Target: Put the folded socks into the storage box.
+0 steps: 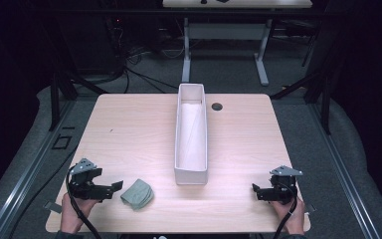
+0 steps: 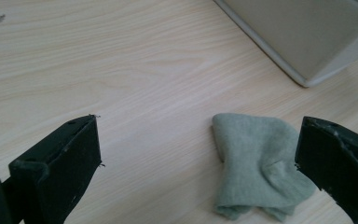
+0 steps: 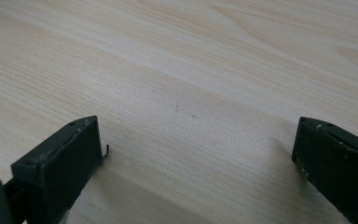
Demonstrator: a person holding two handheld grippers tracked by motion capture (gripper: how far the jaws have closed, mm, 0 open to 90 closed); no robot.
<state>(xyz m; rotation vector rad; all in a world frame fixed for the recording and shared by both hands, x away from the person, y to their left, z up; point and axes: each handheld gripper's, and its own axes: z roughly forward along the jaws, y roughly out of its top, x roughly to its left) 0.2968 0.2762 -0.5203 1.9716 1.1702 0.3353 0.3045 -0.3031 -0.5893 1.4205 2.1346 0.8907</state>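
A crumpled grey-green cloth [image 1: 137, 193] lies on the light wooden table [image 1: 129, 129] near its front left. My left gripper [image 1: 115, 187] is open just left of it, jaws pointing at it. In the left gripper view the cloth [image 2: 256, 165] sits low between the jaws, close to the right-hand one, untouched. A long white bin [image 1: 190, 133] runs down the middle of the table; its near corner [image 2: 307, 42] shows top right in the left gripper view. My right gripper [image 1: 255, 190] is open at the front right, over bare wood [image 3: 191, 116].
A round cable hole [image 1: 217, 106] sits in the table right of the bin's far end. Beyond the table are a white desk frame [image 1: 224, 35], cables on the floor, and black stands at both sides.
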